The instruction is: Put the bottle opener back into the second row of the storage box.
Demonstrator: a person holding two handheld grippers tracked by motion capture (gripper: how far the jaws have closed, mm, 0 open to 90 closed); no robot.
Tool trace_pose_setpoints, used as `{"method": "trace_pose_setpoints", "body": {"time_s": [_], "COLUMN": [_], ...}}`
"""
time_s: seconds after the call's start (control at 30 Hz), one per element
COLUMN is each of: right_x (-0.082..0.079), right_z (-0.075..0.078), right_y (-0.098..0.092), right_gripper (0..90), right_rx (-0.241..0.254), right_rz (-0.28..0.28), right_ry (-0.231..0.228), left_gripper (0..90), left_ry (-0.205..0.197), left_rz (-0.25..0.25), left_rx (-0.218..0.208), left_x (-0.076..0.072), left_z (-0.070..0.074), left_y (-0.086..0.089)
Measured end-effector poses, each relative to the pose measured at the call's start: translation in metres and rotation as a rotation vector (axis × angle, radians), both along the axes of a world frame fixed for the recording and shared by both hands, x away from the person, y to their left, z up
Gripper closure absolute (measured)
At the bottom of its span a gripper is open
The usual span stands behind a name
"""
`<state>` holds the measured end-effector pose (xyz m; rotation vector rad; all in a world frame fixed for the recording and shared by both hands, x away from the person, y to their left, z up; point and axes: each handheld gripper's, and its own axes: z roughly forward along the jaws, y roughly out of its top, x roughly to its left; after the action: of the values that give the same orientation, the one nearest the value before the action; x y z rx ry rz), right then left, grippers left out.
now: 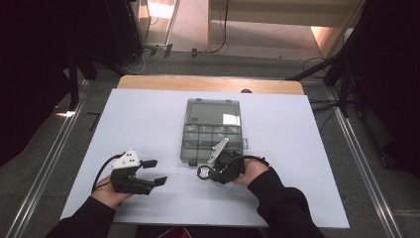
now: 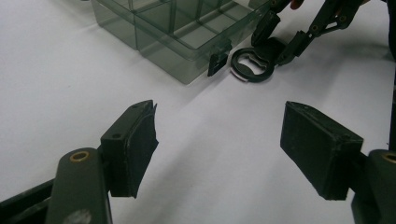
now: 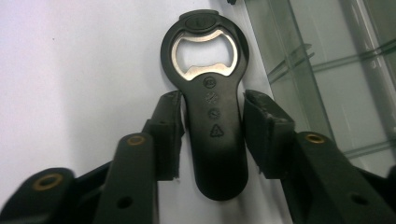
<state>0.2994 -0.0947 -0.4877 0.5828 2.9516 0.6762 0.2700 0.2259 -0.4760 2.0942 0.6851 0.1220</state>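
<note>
Both jaws of your right gripper [image 3: 212, 135] stand narrow, one on each side of the handle of the black bottle opener [image 3: 212, 112]; in the right gripper view the pads [image 3: 169, 130] sit right against the handle's edges, so you have it clamped. That opener lies flat on the white table [image 1: 148, 114], its metal-lined ring end pointing away from your hand, just beside the near edge of the clear compartment box [image 1: 213, 130]. From the high view you can see the opener's round head [image 1: 202, 172] poking out to the left of your right gripper [image 1: 210, 173], close to the front left corner of the box, whose lid stands open toward the far side of the table.

Your left gripper [image 1: 154, 172] has its jaws wide apart and holds nothing. In the left gripper view its two black pads [image 2: 135, 149] frame bare white table, and farther off you can see the bottle opener [image 2: 254, 65] with your right gripper [image 2: 280, 46] closed around its handle, next to the box's small black latch [image 2: 217, 63]. Your left hand [image 1: 111, 191] rests near the table's near left edge, well apart from the box and the opener
</note>
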Motion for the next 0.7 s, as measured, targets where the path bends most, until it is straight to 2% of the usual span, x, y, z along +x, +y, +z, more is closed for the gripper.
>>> {"method": "trace_pose_setpoints", "body": {"time_s": [0.13, 0.43, 0.7], "right_x": [0.0016, 0.0038, 0.0068], "right_z": [-0.0004, 0.0002, 0.0003], "right_y": [-0.0016, -0.003, -0.0072], "right_gripper": [66.3, 66.8, 66.9], "right_rx": [0.01, 0.014, 0.044], "right_rz": [0.015, 0.03, 0.029], "right_ry": [-0.002, 0.01, 0.039], "left_gripper": [26.8, 26.8, 26.8], "left_ry": [0.0, 0.0, 0.0], "left_rz": [0.0, 0.003, 0.003], "left_rx": [0.0, -0.006, -0.004], "left_x": [0.0, 0.0, 0.0], "left_z": [0.0, 0.0002, 0.0005], "left_y": [0.0001, 0.0007, 0.0008]}}
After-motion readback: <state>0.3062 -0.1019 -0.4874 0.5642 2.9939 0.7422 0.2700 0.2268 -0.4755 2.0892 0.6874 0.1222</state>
